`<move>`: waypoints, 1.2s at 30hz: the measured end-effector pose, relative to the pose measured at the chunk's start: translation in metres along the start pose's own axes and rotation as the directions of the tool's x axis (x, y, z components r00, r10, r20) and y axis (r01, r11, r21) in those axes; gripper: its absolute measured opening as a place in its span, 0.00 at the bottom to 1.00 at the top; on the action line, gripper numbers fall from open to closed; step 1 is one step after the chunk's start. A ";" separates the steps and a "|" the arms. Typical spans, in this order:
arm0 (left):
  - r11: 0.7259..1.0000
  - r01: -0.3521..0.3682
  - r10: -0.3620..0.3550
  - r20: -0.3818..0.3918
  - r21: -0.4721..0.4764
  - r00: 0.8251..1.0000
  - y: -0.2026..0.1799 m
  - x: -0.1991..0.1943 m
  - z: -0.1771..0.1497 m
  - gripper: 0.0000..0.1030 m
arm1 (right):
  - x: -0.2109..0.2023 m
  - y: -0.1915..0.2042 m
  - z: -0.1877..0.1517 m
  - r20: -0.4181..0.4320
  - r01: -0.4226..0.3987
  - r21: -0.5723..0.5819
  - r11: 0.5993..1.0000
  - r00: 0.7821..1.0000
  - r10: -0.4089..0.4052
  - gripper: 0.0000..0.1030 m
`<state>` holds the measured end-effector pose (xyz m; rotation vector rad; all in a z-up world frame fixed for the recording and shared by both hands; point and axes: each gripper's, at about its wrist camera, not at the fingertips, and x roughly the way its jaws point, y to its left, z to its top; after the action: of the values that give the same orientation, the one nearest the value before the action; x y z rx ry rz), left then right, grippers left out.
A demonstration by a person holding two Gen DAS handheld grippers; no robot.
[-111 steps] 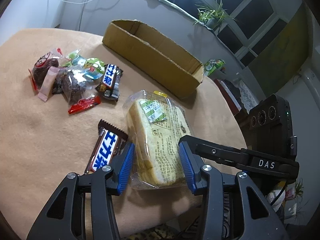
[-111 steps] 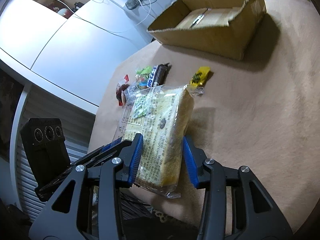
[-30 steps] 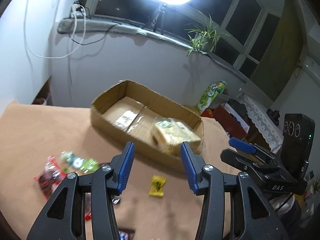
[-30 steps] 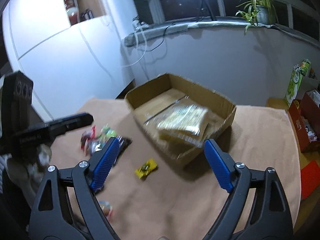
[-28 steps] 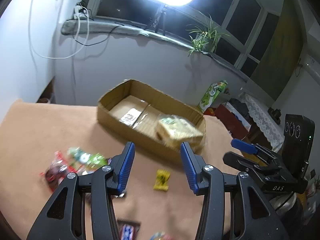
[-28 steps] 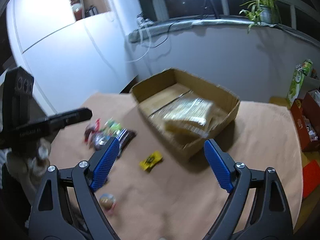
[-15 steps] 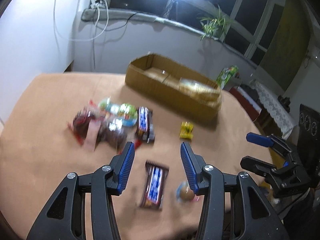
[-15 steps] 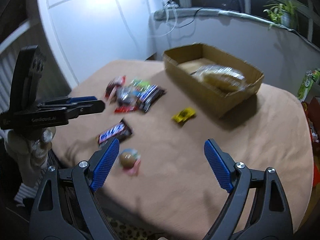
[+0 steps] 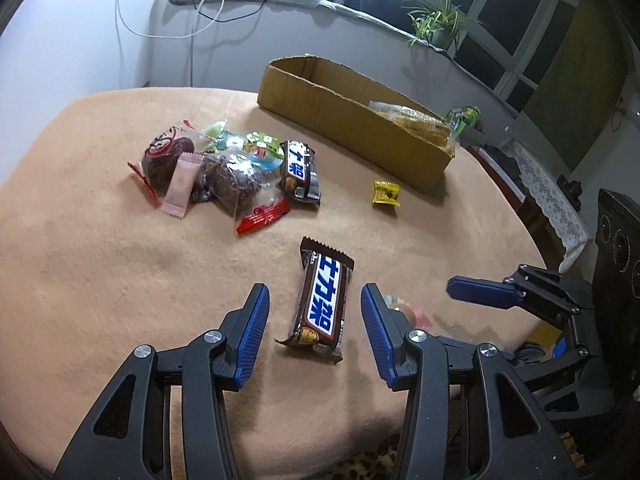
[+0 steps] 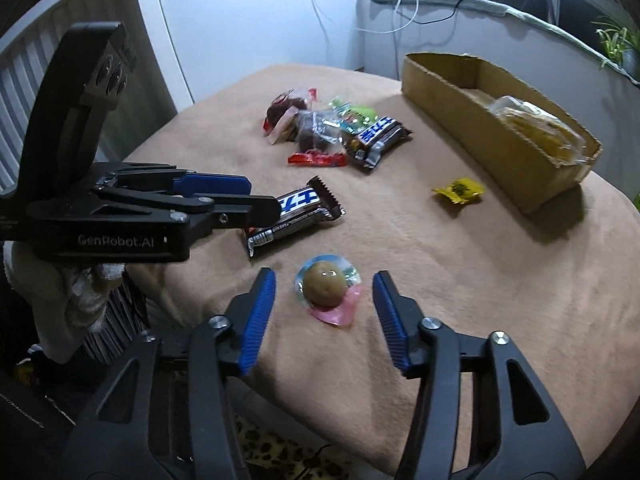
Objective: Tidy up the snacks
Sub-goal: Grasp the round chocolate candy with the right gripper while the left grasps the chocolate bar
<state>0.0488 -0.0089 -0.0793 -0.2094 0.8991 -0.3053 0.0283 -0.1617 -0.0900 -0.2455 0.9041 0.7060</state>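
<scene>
Table (image 9: 100,280) holds two Snickers bars (image 9: 322,300), one yellow candy (image 9: 386,193), one box (image 9: 348,120).

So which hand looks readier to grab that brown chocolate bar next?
Left, probably. The left gripper is open with the chocolate bar lying between its fingers; the right gripper is open around the round wrapped sweet instead.

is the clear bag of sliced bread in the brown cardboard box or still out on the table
In. The clear bag of sliced bread lies inside the brown cardboard box, at its far right end.
</scene>
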 end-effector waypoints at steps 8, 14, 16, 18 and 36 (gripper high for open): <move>1.000 -0.013 0.013 -0.009 0.025 1.000 -0.002 0.007 -0.003 0.45 | 0.019 -0.003 0.001 -0.046 0.014 -0.006 1.000 0.999 -0.014 0.38; 0.998 -0.024 0.026 -0.026 0.059 0.999 -0.004 0.015 0.002 0.40 | 0.027 -0.002 0.002 -0.061 0.025 -0.026 0.999 0.998 -0.027 0.38; 0.997 -0.028 0.030 -0.035 0.066 0.999 -0.005 0.019 0.002 0.39 | 0.029 -0.002 0.002 -0.062 0.024 -0.025 0.999 0.998 -0.025 0.38; 0.997 -0.026 0.029 -0.043 0.072 0.999 -0.005 0.022 0.001 0.38 | 0.030 -0.002 0.002 -0.062 0.026 -0.031 0.999 0.998 -0.028 0.38; 0.997 -0.031 0.033 -0.033 0.070 0.999 -0.001 0.023 -0.001 0.26 | 0.027 -0.009 0.003 -0.042 0.007 0.013 1.000 0.999 -0.006 0.34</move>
<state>0.0616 -0.0183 -0.0966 -0.1257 0.9230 -0.3107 0.0472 -0.1545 -0.1100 -0.2521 0.9473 0.6909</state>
